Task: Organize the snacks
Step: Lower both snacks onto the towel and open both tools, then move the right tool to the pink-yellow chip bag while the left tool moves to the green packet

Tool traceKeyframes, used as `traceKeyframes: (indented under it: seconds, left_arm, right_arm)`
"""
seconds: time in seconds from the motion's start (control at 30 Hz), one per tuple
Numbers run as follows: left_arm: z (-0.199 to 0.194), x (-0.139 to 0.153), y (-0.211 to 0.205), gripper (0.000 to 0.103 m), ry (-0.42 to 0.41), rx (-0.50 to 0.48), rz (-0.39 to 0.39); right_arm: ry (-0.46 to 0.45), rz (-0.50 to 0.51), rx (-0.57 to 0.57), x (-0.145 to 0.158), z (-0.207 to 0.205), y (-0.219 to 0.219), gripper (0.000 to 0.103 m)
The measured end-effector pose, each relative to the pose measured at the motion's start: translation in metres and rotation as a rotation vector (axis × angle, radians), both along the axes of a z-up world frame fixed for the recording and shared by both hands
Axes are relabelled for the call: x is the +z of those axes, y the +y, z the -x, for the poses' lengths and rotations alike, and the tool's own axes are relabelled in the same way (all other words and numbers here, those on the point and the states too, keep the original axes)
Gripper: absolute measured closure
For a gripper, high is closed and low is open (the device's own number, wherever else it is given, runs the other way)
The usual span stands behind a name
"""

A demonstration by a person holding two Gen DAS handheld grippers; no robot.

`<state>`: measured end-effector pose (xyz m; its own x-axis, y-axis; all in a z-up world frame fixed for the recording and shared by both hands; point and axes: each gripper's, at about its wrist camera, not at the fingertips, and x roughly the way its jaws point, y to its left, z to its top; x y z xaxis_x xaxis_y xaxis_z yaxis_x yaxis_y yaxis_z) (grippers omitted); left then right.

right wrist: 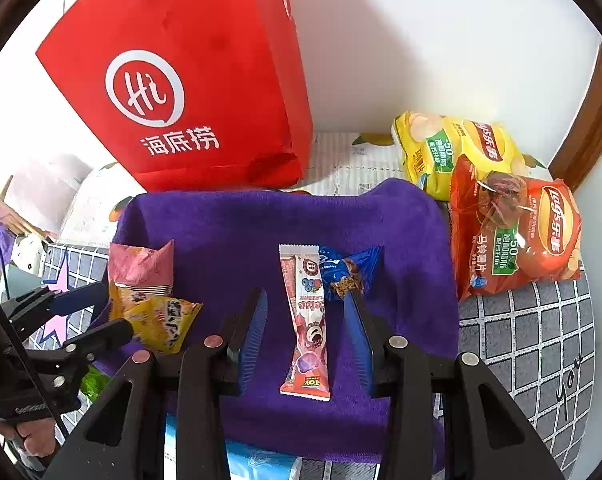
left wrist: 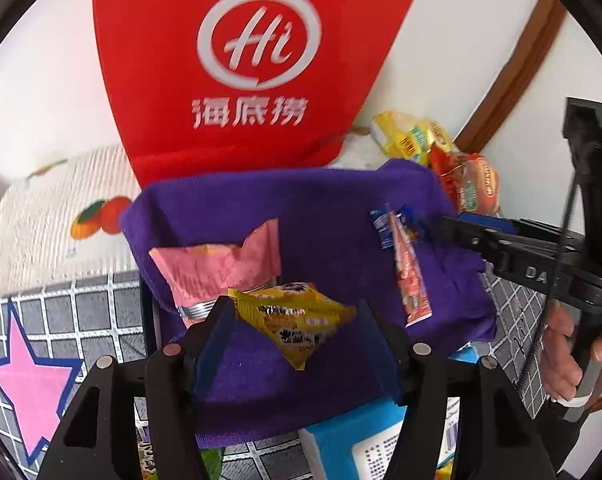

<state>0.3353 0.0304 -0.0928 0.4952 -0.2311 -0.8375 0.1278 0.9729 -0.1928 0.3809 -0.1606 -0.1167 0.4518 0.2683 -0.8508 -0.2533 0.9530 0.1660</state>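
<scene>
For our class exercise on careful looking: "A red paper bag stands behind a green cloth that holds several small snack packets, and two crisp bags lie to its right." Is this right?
Not quite. The cloth is purple, not green, as the right wrist view shows. The rest holds: the red paper bag stands behind it, small snack packets lie on it, and the two crisp bags lie to its right.

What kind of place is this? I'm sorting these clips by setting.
Most likely a home, on a small table against a wall: a patterned tablecloth with stars and grid, a purple towel holding snacks, crisp bags, and a red takeaway bag.
</scene>
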Motion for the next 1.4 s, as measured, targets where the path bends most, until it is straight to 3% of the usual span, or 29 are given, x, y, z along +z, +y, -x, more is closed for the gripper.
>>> traceKeyframes:
  seconds: [0.17, 0.3, 0.47, 0.57, 0.83, 1.0, 1.1, 1.33, 1.4]
  left_arm:
    - [0.008, 0.016, 0.005, 0.039, -0.040, 0.016, 0.022]
    - [0.012, 0.025, 0.012, 0.038, -0.052, 0.032, 0.040]
    - [0.018, 0.034, 0.012, 0.038, -0.078, 0.045, 0.040]
    - [0.019, 0.037, 0.010, 0.038, -0.086, 0.052, 0.025]
    - [0.036, 0.055, -0.004, 0.038, -0.118, 0.030, 0.026]
    - [0.056, 0.073, -0.022, 0.038, -0.161, -0.011, 0.019]
    - [0.071, 0.084, -0.033, 0.038, -0.197, -0.037, -0.004]
    - [0.109, 0.088, -0.018, 0.038, -0.205, -0.015, 0.016]
    - [0.119, 0.083, -0.002, 0.038, -0.199, 0.015, 0.001]
  right_arm:
    - [-0.050, -0.001, -0.015, 0.015, 0.011, 0.001, 0.063]
    - [-0.152, 0.027, -0.032, 0.035, 0.030, 0.006, 0.063]
    - [-0.234, 0.006, -0.018, 0.055, 0.062, 0.009, 0.056]
    - [-0.211, 0.017, -0.022, 0.052, 0.083, 0.005, 0.055]
    - [-0.042, 0.003, -0.066, 0.005, 0.160, -0.021, 0.051]
    - [0.044, -0.149, -0.094, -0.017, 0.209, -0.034, 0.050]
    - [0.060, -0.253, -0.090, -0.030, 0.228, -0.031, 0.041]
    - [0.057, -0.078, -0.026, -0.054, 0.253, 0.011, 0.037]
    - [0.027, -0.076, -0.028, -0.059, 0.260, 0.011, 0.035]
